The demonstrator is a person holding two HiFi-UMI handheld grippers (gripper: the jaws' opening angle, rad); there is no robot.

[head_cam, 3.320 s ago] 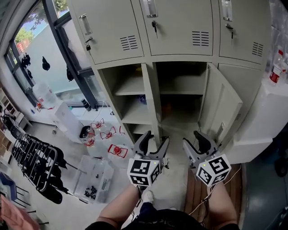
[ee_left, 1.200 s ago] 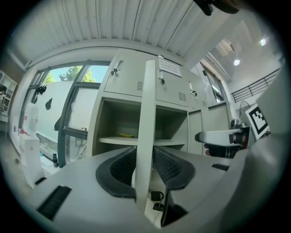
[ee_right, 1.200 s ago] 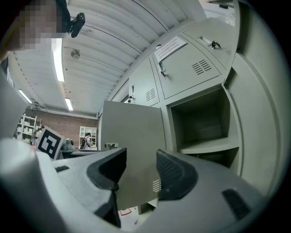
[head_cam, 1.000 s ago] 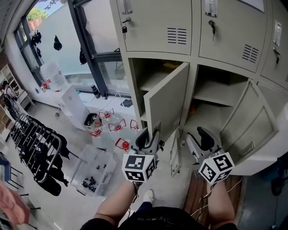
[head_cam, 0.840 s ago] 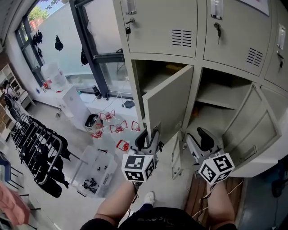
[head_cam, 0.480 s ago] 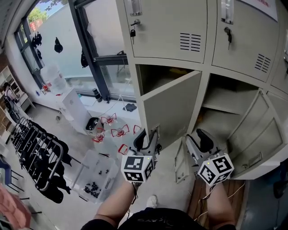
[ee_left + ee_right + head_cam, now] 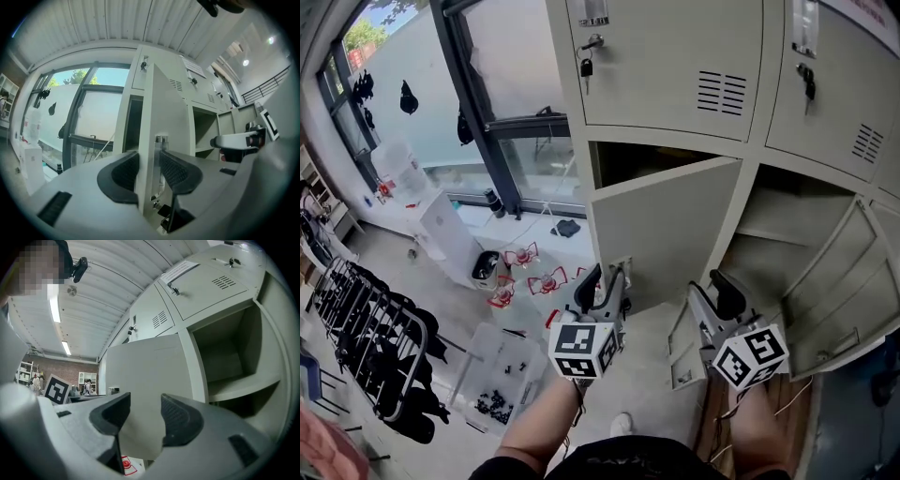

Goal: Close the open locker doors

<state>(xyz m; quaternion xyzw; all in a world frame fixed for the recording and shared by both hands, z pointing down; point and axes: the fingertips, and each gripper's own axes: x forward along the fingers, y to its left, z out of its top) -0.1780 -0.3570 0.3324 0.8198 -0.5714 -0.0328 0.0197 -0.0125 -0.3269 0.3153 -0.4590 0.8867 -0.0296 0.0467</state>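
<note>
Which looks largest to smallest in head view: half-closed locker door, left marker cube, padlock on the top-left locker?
1. half-closed locker door
2. left marker cube, though it is nearest the camera
3. padlock, clearly smallest

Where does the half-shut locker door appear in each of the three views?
Head view: half-shut locker door, centre, face-on.
Left gripper view: the door, centre, edge-on between the jaws.
Right gripper view: the door, centre-left, behind the jaws.
Shared landmark: the open compartment right of it.
</note>
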